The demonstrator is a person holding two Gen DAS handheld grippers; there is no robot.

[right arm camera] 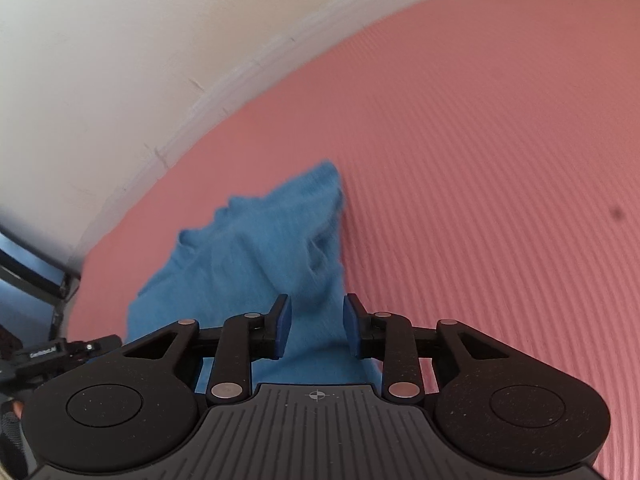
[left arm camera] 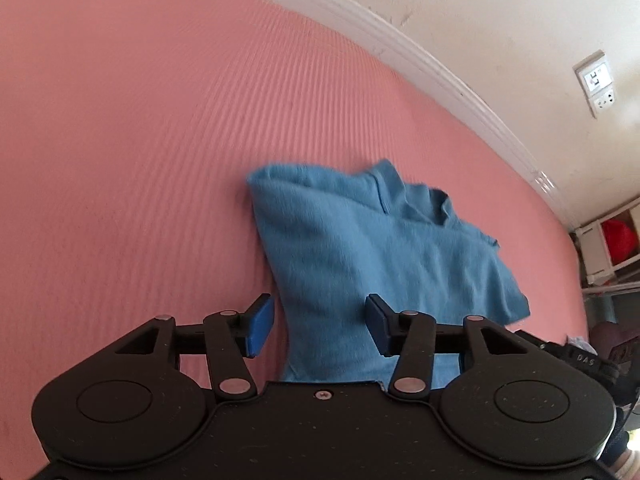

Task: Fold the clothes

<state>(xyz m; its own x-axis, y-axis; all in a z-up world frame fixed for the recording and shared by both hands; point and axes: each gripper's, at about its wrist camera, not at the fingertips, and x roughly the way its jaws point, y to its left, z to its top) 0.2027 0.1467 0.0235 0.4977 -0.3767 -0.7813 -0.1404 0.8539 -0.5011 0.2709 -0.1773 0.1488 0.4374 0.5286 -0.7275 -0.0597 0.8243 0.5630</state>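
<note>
- A blue shirt (left arm camera: pixel 384 248) lies on a pink ribbed mat (left arm camera: pixel 140 140), already folded into a narrow, thick bundle. Its collar (left arm camera: pixel 424 200) points to the far end, near the white wall (left arm camera: pixel 500 20).
- In the left wrist view the shirt runs from the near edge of the picture to the far right, with its left edge straight and a loose flap hanging out at the right.
- Our left gripper (left arm camera: pixel 320 326) hovers over the near end of the shirt. Its blue pads (left arm camera: pixel 262 326) stand spread apart, and nothing is pinched between them. The left pad sits over bare mat and the right pad over cloth.
- Our right gripper (right arm camera: pixel 317 326) hovers over the same near end, seen from the other side. Its fingers are parted by a narrower gap. Cloth shows through the gap, but the pads do not press on it.
- We judge that a fold is newly laid and both hands are free.
- To do the next step well, we lower both grippers evenly and pinch all layers at the near corners, not only the top one.
- We carry the near end toward the collar in one level sweep, keeping both hands in step so the edges line up.
- The loose right flap could spill out, so we tuck it first.
- The right wrist view is blurred, so fine creases there cannot be made out.
</note>
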